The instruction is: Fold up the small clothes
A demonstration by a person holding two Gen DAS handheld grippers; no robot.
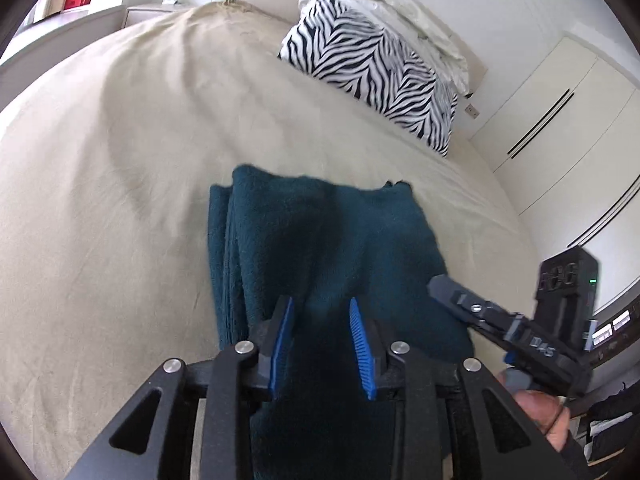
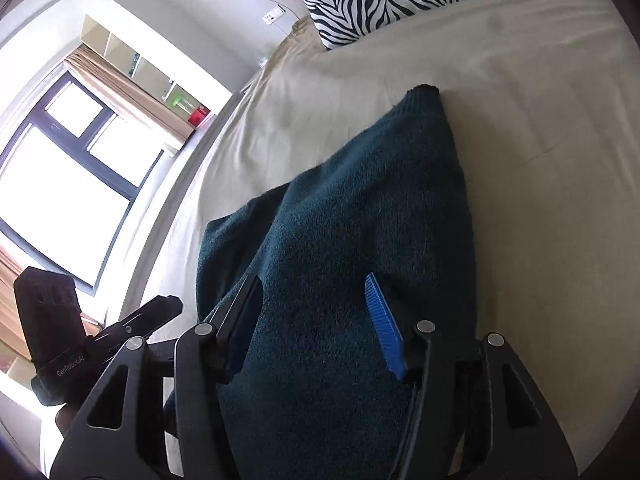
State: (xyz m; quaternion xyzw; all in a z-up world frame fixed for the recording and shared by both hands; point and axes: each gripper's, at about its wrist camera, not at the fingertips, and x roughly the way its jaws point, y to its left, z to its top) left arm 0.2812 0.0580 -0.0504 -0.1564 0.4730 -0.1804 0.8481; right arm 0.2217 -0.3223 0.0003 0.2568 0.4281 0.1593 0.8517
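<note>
A dark teal fleece garment [image 1: 320, 248] lies folded in layers on the beige bed, and it also shows in the right wrist view [image 2: 360, 220]. My left gripper [image 1: 322, 312] is open just above its near part, with cloth showing between the blue pads [image 1: 362, 340]. My right gripper [image 2: 316, 292] is open over the garment's near right part, one blue pad [image 2: 384, 320] showing and the other finger partly sunk in cloth. The right gripper also appears at the right of the left wrist view [image 1: 440, 282].
The beige bedsheet [image 1: 120, 160] spreads wide to the left and beyond the garment. A zebra-print pillow [image 1: 372, 64] and white bedding lie at the headboard. White wardrobe doors [image 1: 560, 120] stand to the right; a window [image 2: 60, 180] is to the left.
</note>
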